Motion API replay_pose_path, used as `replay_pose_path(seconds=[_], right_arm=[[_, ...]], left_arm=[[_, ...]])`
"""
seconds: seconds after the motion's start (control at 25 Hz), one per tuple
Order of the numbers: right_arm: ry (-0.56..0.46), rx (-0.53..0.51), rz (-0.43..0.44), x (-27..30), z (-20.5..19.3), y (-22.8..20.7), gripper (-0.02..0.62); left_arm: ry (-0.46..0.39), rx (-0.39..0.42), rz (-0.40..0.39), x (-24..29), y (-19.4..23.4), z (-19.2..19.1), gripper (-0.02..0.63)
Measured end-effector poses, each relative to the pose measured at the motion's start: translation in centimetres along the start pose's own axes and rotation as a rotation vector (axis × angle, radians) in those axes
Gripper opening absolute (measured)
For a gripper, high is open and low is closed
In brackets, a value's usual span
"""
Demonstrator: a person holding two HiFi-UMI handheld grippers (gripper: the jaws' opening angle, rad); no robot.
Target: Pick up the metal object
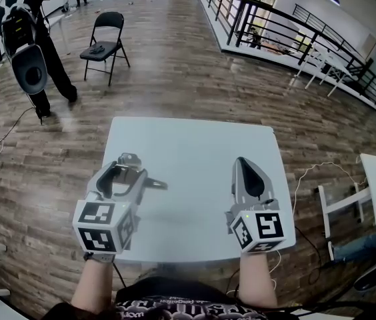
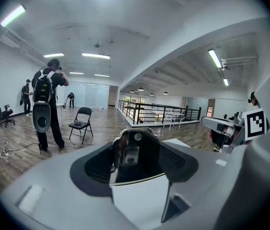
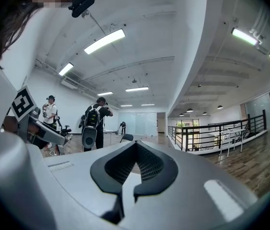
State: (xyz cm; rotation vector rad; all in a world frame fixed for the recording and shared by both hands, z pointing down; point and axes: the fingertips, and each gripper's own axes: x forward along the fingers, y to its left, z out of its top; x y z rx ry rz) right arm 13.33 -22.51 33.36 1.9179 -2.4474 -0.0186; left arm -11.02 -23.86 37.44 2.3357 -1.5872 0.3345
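Hidden at left gripper (image 1: 125, 173): its own grey body covers the lower part of the metal object (image 2: 131, 151), so the full shape is not readable. The head view shows only a rounded top and a thin end poking out to the right.
Contact with table: cannot tell whether the metal object rests on the white table (image 1: 195, 142) or hangs clear of it.
Left gripper, jaws: set wide and clamped on the metal object, with a black pad (image 2: 94, 164) on either flank.
Metal object, position: between the left jaws, over the left part of the table.
Right gripper (image 1: 243, 167): clenched, tips meeting, nothing between them. It is over the right part of the table, well apart from the left gripper.
Arms: only the forearms show, cut off by the lower edge of the head view.
Folding chair (image 1: 105, 45): black, on the wood floor beyond the table. A small dark item lies on its seat, too small to identify.
Person with backpack (image 1: 31, 39): standing left of the chair, head cut off by the top edge of the head view.
Railing (image 1: 275, 25): black, far right, beyond the table.
Cable (image 1: 308, 179): pale, on the floor right of the table.
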Motion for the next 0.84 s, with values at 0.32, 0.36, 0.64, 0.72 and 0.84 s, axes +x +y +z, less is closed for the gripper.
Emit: replay_pose_path(seconds=[0.32,0.36,0.64,0.72,0.84], right_arm=[[-0.003,0.006,-0.007,-0.1,0.12,-0.61,0.009],[-0.003,0.005,-0.007,-0.12,0.16,-0.62,0.009],[-0.003,0.007,-0.003,0.0,0.24,-0.8,0.009],[-0.004,0.01,-0.004,-0.03,0.28,-0.78,0.009],[-0.005,0.011,-0.005,-0.11,0.37,-0.62,0.009]], left_arm=[[-0.006,-0.005,0.002,0.02,-0.33,0.38,0.293],[-0.008,-0.007,0.003,-0.02,-0.33,0.47,0.293],[-0.001,-0.002,0.011,0.26,-0.25,0.37,0.293],[-0.001,0.009,0.012,0.21,-0.24,0.5,0.293],[-0.003,0.013,0.01,0.08,-0.21,0.62,0.293]])
